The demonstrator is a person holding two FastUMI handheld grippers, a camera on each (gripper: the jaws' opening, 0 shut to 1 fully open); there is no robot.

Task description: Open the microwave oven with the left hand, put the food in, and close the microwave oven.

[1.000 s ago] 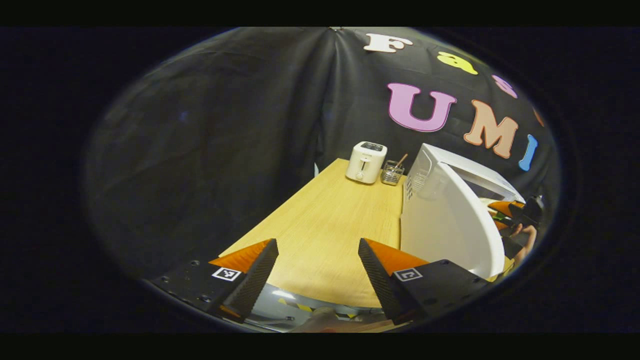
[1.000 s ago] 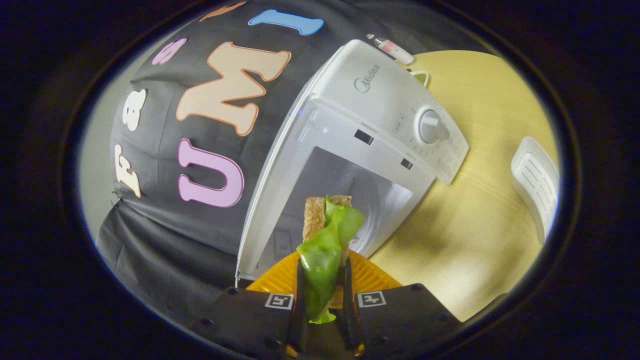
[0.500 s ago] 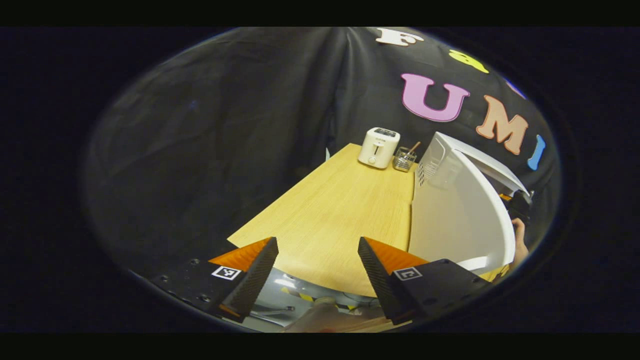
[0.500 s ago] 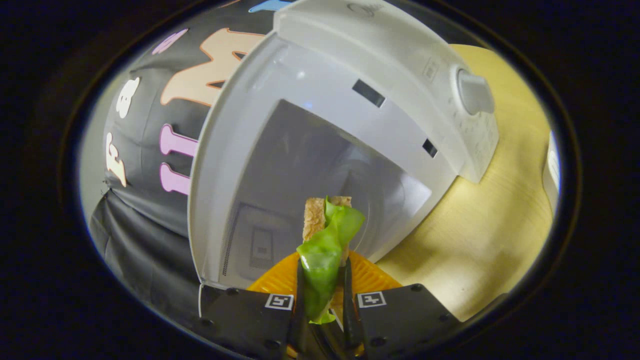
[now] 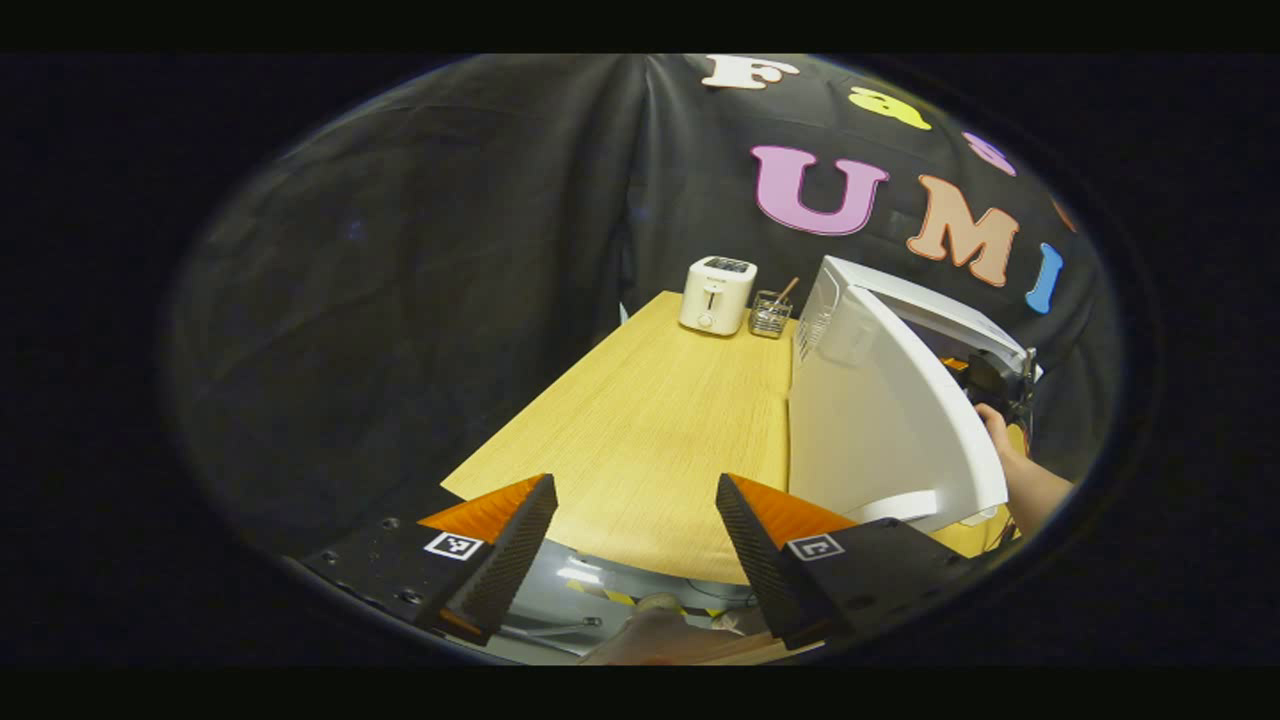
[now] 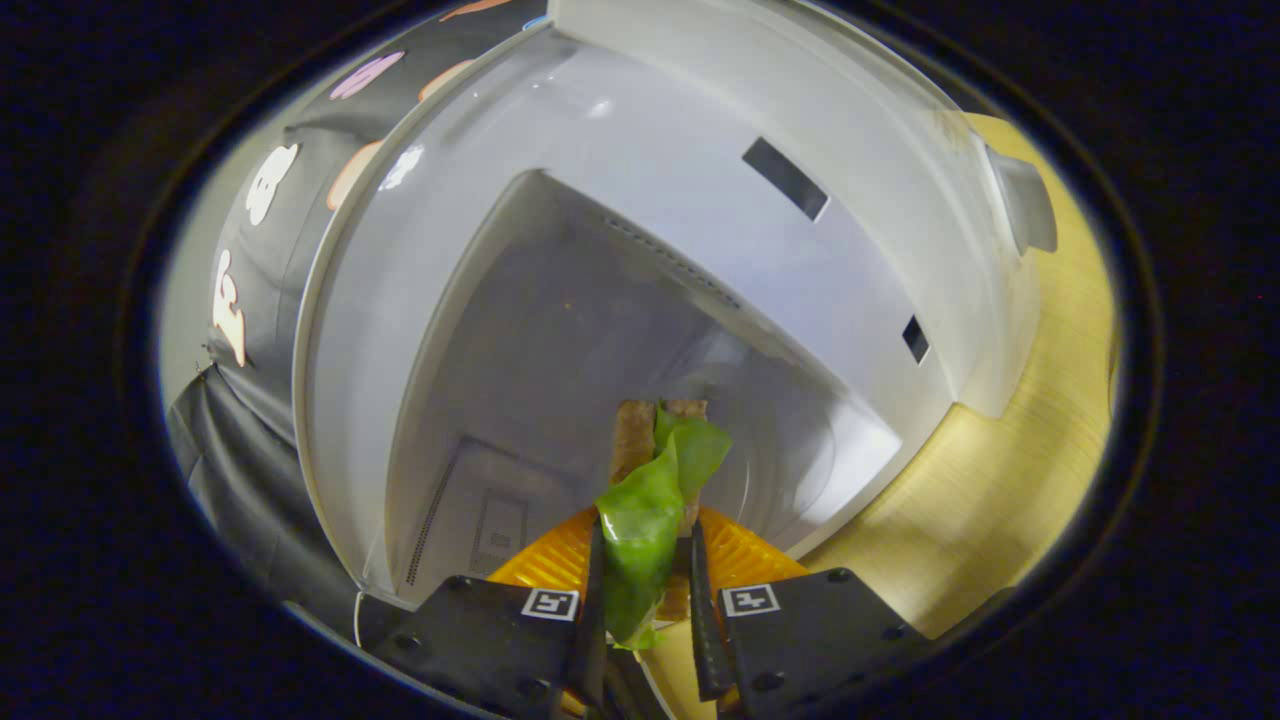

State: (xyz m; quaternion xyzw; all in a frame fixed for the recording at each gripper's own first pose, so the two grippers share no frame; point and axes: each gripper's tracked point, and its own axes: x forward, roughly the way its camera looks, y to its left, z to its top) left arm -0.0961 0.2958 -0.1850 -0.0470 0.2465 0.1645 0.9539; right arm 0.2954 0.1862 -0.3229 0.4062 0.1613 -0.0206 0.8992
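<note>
White microwave [image 6: 700, 180] gapes open, one sandwich [image 6: 650, 490] clenched between the right gripper [image 6: 645, 590] fingers at its mouth. Left gripper [image 5: 635, 545] fingers are spread, grasping nothing; beyond them stand one toaster [image 5: 717, 294] and one wire basket [image 5: 769, 315].

The left gripper view looks from off the near edge of the table [image 5: 650, 440], above it, facing along the tabletop toward the cloth wall. Its own fingers [image 5: 510, 560] frame the bottom. The toaster [image 5: 717, 294] stands far off at the back; the open door [image 5: 880, 430] of the microwave [image 5: 930, 310] is nearer, on the right side.

The right gripper view sits tilted and very close at the mouth of the microwave [image 6: 700, 150], facing into the cavity [image 6: 560, 380], with a strip of table [image 6: 1010, 490] at the right edge.

Both views share the microwave and the table.
</note>
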